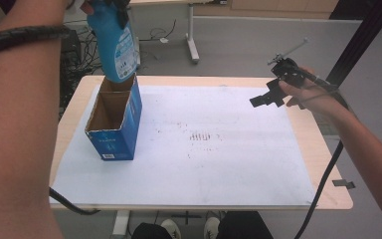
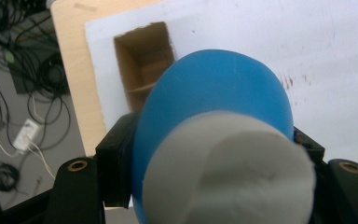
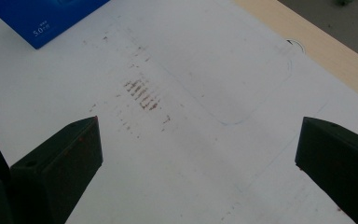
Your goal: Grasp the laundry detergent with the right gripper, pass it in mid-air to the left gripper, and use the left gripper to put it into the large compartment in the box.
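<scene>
Table (image 1: 323, 149): pale wood top, covered over most of its surface by a white sheet (image 1: 219, 164) with faint reddish-brown marks near its middle.

Blue carton (image 1: 113, 122): stands upright on the left part of the sheet, top flaps open, brown cardboard inside; a divider seems to cross the interior, though the left gripper view shows it only partly.

Blue bottle (image 1: 113, 45): held upright above the carton's far end, its base at or just inside the open top; whether it touches the cardboard cannot be told. White cap (image 2: 228, 172) at the top, close to the left gripper's camera.

Left gripper (image 1: 112, 6): at the top left of the high view, jaws clamped on the bottle's upper part, one black jaw at each side of the blue body.

Right gripper (image 1: 268, 97): held over the right edge of the sheet, well apart from carton and bottle; jaws stand wide apart with nothing between them.
</scene>
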Action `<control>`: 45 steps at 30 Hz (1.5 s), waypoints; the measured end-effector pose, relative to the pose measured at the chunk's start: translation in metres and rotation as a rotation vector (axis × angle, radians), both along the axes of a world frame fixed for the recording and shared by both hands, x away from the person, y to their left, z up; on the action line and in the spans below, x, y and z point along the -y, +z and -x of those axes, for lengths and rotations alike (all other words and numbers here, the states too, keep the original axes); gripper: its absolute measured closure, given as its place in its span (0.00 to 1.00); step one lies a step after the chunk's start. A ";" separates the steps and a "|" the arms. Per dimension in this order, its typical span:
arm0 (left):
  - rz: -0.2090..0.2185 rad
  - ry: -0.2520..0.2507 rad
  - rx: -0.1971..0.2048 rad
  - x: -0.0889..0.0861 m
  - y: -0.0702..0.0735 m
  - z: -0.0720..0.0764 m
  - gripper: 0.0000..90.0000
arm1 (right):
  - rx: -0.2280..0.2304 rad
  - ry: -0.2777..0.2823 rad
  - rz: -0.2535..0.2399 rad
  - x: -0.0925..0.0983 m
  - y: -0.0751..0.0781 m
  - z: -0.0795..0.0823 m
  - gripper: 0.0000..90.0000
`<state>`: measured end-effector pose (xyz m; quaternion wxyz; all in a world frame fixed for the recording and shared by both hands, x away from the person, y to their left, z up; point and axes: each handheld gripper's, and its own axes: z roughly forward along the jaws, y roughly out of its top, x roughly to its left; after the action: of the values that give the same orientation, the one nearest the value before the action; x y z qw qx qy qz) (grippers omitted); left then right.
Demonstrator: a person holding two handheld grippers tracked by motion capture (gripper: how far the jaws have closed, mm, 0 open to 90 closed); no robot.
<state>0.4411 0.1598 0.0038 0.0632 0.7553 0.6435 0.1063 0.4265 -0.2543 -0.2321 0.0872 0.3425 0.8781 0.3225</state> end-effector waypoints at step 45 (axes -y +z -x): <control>0.063 0.340 -0.003 -0.067 -0.038 -0.008 0.39 | 0.010 0.002 0.052 0.004 -0.001 0.001 0.01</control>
<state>0.4491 0.2265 -0.0345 0.0669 0.6335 0.7651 0.0940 0.4251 -0.2585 -0.2327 0.1002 0.3375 0.8861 0.3013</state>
